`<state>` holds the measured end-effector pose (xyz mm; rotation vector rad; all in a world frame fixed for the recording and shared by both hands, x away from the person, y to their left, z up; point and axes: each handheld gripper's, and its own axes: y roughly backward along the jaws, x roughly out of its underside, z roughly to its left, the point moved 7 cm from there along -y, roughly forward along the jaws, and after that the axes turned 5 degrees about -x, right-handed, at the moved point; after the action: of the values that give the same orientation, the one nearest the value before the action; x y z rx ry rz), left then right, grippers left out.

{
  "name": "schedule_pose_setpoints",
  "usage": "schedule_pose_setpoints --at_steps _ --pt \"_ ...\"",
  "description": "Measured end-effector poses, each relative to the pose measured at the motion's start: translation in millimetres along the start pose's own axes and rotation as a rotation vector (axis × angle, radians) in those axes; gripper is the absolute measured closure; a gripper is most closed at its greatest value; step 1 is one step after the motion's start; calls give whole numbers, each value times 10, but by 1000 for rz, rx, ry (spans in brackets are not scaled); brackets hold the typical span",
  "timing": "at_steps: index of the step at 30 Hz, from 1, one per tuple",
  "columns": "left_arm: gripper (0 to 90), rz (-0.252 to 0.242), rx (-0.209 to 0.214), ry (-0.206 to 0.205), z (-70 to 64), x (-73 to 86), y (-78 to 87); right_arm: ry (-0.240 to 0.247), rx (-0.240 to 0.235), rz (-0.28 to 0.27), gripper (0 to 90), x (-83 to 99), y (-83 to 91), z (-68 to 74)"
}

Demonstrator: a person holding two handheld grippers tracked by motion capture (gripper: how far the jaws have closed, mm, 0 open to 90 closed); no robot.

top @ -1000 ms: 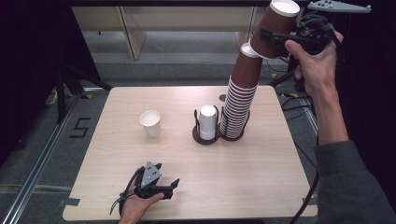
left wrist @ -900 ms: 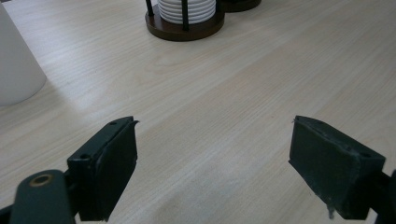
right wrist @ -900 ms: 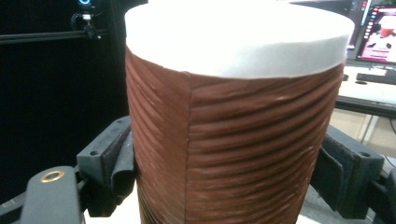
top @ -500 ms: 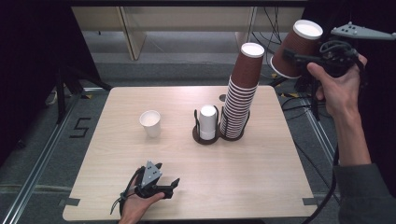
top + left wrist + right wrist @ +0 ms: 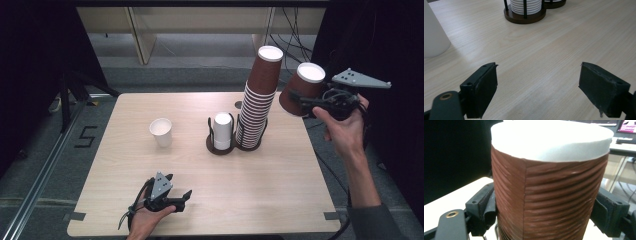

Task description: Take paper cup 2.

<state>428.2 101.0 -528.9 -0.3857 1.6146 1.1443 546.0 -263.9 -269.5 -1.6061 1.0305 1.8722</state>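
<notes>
Closest to you, your left gripper [image 5: 181,198] sits low at the near edge of the light wood table [image 5: 280,190], resting in your left hand [image 5: 145,220]. Its jaws are spread wide with nothing between them, just bare tabletop in the left gripper view.

A bit further in, on the left half of the table, there's a single white cup [image 5: 161,132] standing upright with its mouth up. You can see its side at the left edge of the left gripper view too.

Around the middle you've got a dark round holder [image 5: 220,145] with a stack of white cups [image 5: 223,130] in it, bottoms up. Touching it on the right is a second holder carrying the tall brown cup stack [image 5: 256,100], which leans a little to the right.

Farthest out, off the right edge of the table and up in the air, your right gripper [image 5: 299,101] is clamped on one brown ribbed cup [image 5: 301,89], tilted with its white bottom pointing up. In the right gripper view both pads press its sides, and your right hand [image 5: 345,127] is behind it.
</notes>
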Motion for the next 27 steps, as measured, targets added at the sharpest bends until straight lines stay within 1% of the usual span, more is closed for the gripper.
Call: schedule_pose_setpoints --at_steps 2,4,6,7,8,9,10,11,12,13,14,15,17,18,19,20,21,22,23,24,25,26,27 --pt "150 1 0 1 0 0 -3 -13 -14 10 182 97 -23 48" --pt "150 1 -2 1 0 3 -4 -6 -18 25 182 198 -41 91" --pt "150 -2 0 5 0 1 -7 8 -21 17 182 266 -58 130" --pt "150 2 -7 2 4 1 -3 -9 -32 27 182 303 -63 160" --pt "150 2 -6 1 5 2 -5 -2 -38 38 182 353 -74 179" --pt "150 3 -6 1 6 3 -6 -11 -45 43 182 383 -80 201" --pt "150 0 -5 6 4 2 -9 0 -42 41 182 415 -87 204" --pt "150 0 -5 6 5 2 -9 -7 -52 44 182 451 -95 219" --pt "150 1 -6 3 9 3 -7 -2 -51 49 182 491 -99 223" --pt "150 2 -6 3 11 3 -6 -13 -60 56 182 521 -102 241" --pt "150 -2 -3 9 7 0 -10 -3 -57 54 182 549 -107 245" --pt "150 -2 -3 10 6 -1 -11 -14 -70 61 182 592 -114 271" --pt "150 -3 -4 8 10 -1 -13 -2 -64 64 182 646 -120 291" --pt "150 -3 -4 9 9 -2 -15 1 -78 77 182 693 -127 320" --pt "150 -11 3 16 8 -5 -21 11 -77 67 182 712 -136 333" --pt "150 -11 -3 17 12 -6 -16 -2 -100 70 182 757 -146 383" --pt "150 -26 9 28 12 -14 -23 1 -98 73 182 784 -145 403" --pt "150 -28 7 31 14 -17 -20 6 -115 73 182 836 -152 451" --pt "150 -26 1 31 18 -17 -15 -9 -122 76 182 868 -153 490" --pt "150 -31 2 32 21 -21 -17 -13 -129 80 182 901 -160 520" --pt "150 -37 5 37 21 -24 -21 -20 -147 83 182 958 -183 578" --pt "150 -33 -3 34 28 -23 -13 -26 -163 86 182 992 -197 615" --pt "150 -35 -1 31 30 -26 -14 -15 -165 85 182 1031 -221 642"
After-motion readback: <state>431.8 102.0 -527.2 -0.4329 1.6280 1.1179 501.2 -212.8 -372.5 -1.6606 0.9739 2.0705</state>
